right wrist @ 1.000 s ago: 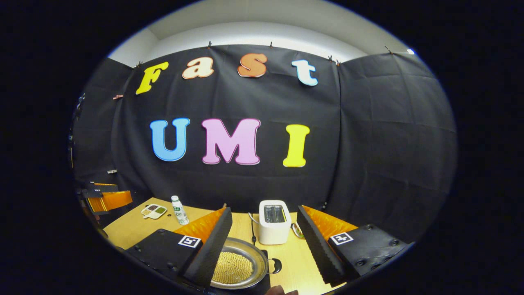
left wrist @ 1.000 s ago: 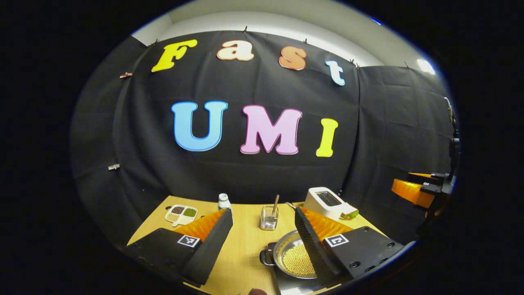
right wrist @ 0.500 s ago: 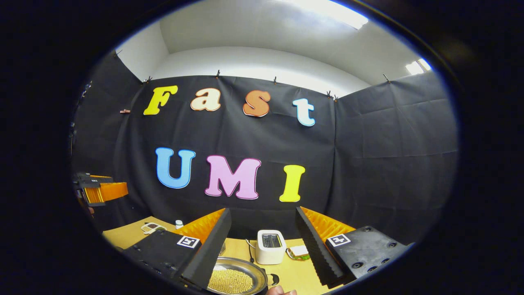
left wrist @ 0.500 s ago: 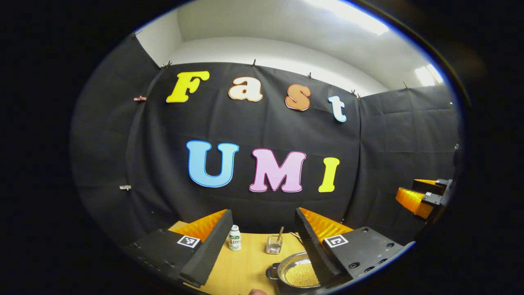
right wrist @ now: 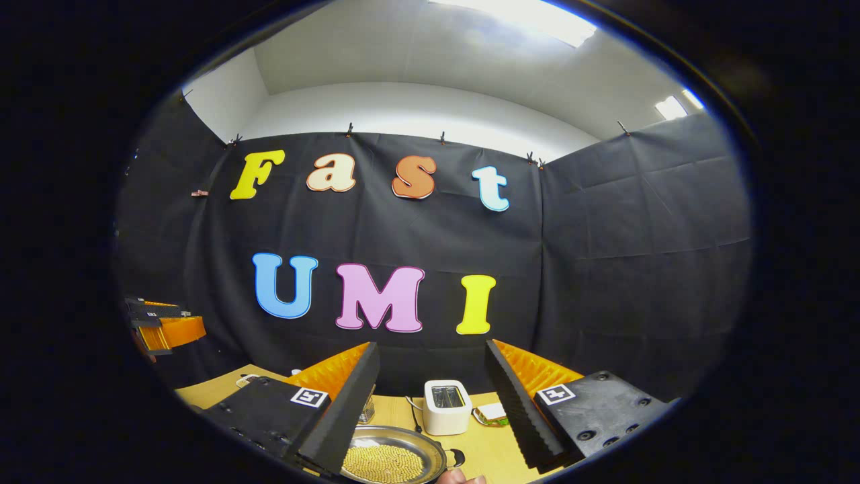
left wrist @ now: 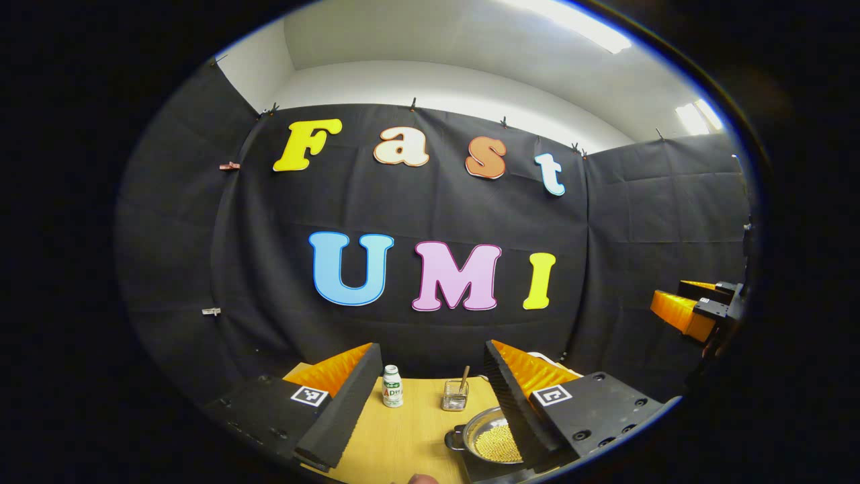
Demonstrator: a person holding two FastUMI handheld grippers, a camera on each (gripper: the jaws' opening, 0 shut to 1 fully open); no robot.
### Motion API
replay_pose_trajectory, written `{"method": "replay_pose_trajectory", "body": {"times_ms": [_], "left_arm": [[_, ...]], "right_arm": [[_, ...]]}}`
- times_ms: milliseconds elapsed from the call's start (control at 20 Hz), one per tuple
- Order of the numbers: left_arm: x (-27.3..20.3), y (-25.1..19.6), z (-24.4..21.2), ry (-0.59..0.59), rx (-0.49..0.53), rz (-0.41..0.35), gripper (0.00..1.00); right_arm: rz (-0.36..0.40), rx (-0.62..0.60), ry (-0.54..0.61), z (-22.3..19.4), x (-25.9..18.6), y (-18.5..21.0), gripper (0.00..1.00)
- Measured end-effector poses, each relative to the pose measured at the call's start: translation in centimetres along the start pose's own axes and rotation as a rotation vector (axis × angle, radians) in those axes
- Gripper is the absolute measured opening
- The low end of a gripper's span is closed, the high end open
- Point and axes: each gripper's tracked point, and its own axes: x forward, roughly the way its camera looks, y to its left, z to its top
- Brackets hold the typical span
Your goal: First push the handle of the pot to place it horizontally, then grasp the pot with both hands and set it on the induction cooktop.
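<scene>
The steel pot [left wrist: 496, 440], full of small yellow grains, sits low on the wooden table [left wrist: 410, 437], partly behind my left gripper's right finger. One black side handle [left wrist: 454, 440] points left. A dark flat slab [left wrist: 478, 469] lies under the pot. My left gripper [left wrist: 430, 356] is open and empty, held above and back from the pot. In the right gripper view the pot [right wrist: 393, 462] shows its other handle [right wrist: 457, 458] pointing right. My right gripper [right wrist: 431, 356] is open and empty too. Each gripper shows at the other view's edge: the right gripper [left wrist: 692, 310], the left gripper [right wrist: 164, 327].
A small white bottle [left wrist: 392, 386] and a glass with a stick in it [left wrist: 455, 396] stand behind the pot. A white toaster [right wrist: 447, 407] and a green-edged item [right wrist: 494, 413] sit at the back right. A fingertip [right wrist: 460, 477] shows at the bottom edge.
Both grippers have lifted and tilted upward away from the table. The pot now looks smaller and lower in both views, and more ceiling shows. Both stayed open.
</scene>
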Motion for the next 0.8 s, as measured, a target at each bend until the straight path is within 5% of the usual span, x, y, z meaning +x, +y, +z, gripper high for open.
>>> {"method": "replay_pose_trajectory", "body": {"times_ms": [800], "left_arm": [[1.0,-0.9,1.3,0.015,0.007,-0.010,0.95]], "right_arm": [[-0.001,0.042,-0.013,1.6,0.7,-1.1,0.96]]}}
